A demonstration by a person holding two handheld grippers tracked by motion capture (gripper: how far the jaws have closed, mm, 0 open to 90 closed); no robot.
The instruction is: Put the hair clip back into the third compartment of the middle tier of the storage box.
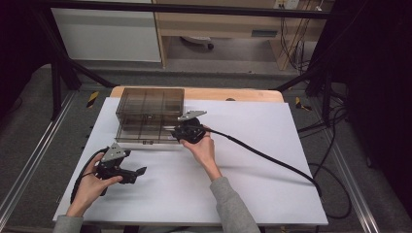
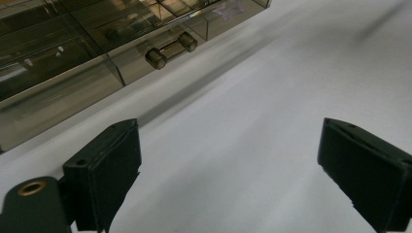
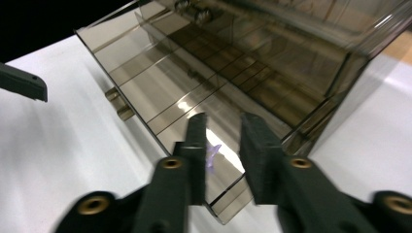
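On our left, the left gripper (image 1: 138, 172) low over the white table (image 1: 252, 160), jaws wide apart on nothing, right of it the right gripper (image 3: 221, 141) at the smoky drawer box (image 1: 148, 119) mid-table, its jaws slightly parted over a pulled-out drawer (image 3: 160, 92), gripping nothing.

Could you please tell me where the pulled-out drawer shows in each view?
High view: drawer left of centre, under the smoked box.
Left gripper view: upper left, handle near the top.
Right gripper view: centre, corner by the jaws.
Shared landmark: its handle.
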